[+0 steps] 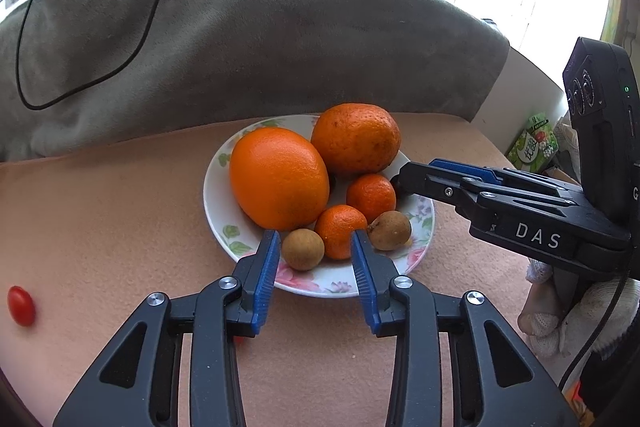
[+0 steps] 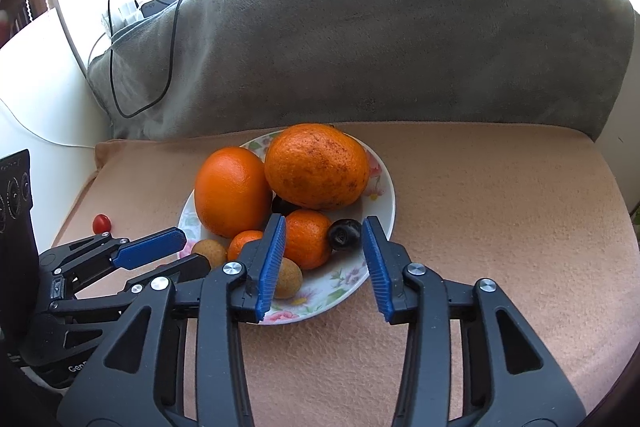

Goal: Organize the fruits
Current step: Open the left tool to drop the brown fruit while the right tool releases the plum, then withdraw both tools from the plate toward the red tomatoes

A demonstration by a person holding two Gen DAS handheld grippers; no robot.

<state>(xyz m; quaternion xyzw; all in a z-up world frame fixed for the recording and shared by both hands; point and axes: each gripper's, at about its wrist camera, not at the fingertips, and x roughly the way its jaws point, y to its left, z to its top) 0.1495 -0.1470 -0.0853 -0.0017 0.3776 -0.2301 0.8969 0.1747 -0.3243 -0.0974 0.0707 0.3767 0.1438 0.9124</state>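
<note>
1. Grippers nearest: left gripper [image 1: 316, 237] with jaws partly apart, nothing pinched, tips just over the near rim of the plate [image 1: 218, 227] and framing a small brown fruit [image 1: 303, 249]. Right gripper [image 2: 325, 225] the same, jaws partly apart and empty, tips near a dark plum-like fruit [image 2: 344, 233].
2. Plate next, on a peach cloth [image 2: 500, 227]. Looks mostly done: nearly all fruit already sitting on it.
3. Count on the plate: two big oranges [image 1: 279, 177] [image 1: 355, 143], two small mandarins [image 1: 340, 231] [image 1: 371, 197], two small brown fruits (second one [image 1: 389, 230]), one dark fruit at the right edge, maybe another dark one tucked between the oranges, hard to tell.
4. Off to the left: one cherry tomato [image 1: 21, 305] alone on the cloth, well apart from the plate. Probably the last thing left to bring over.
5. Farthest back: grey blanket [image 1: 240, 39] with a black cable [image 1: 28, 27] looped on it.
</note>
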